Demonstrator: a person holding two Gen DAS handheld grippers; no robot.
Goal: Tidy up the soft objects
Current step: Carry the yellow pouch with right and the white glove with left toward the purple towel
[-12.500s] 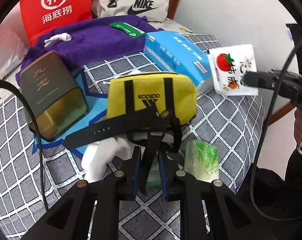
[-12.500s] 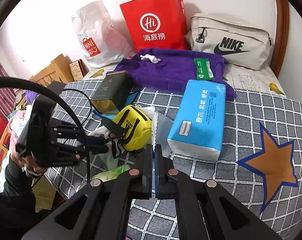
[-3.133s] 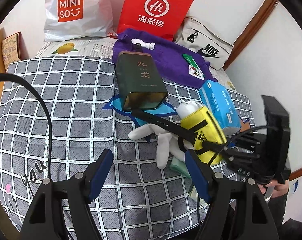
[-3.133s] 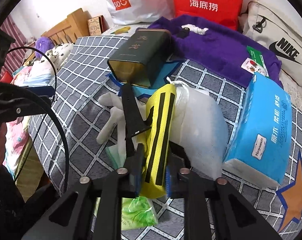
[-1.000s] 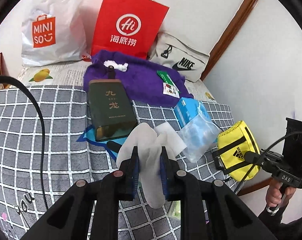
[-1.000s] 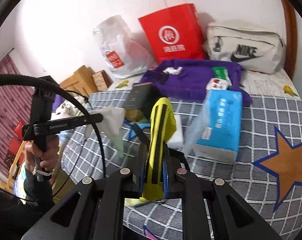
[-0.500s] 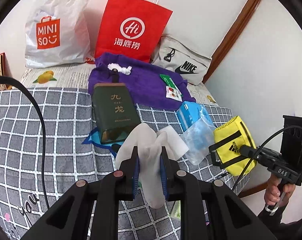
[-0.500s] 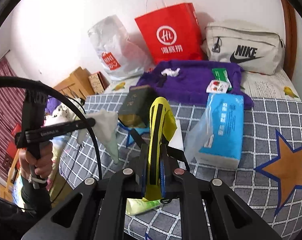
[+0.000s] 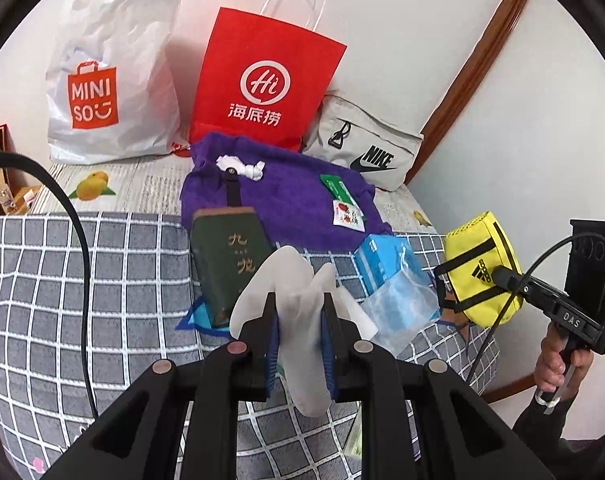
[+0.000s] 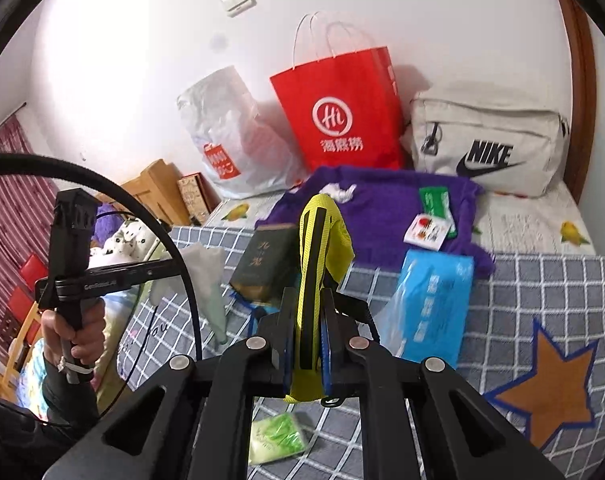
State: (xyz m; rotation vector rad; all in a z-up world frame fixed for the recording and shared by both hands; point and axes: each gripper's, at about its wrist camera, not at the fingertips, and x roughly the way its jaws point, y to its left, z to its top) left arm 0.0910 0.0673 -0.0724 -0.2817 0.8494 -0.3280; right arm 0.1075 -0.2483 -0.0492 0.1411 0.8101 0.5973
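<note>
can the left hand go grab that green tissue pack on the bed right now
Probably not yet. The left tongs are shut on the white glove, so they have no free grip. The green tissue pack lies uncovered on the checked blanket, so once the glove is put down the way looks free.

My own fingers hide the lower edge of the yellow pouch [image 10: 316, 280] and the middle of the white glove [image 9: 298, 312], the glove covers the near end of the dark green tin [image 9: 228, 260], and the small packet [image 9: 347, 213] on the purple towel [image 9: 286, 204] has print too small to read.
</note>
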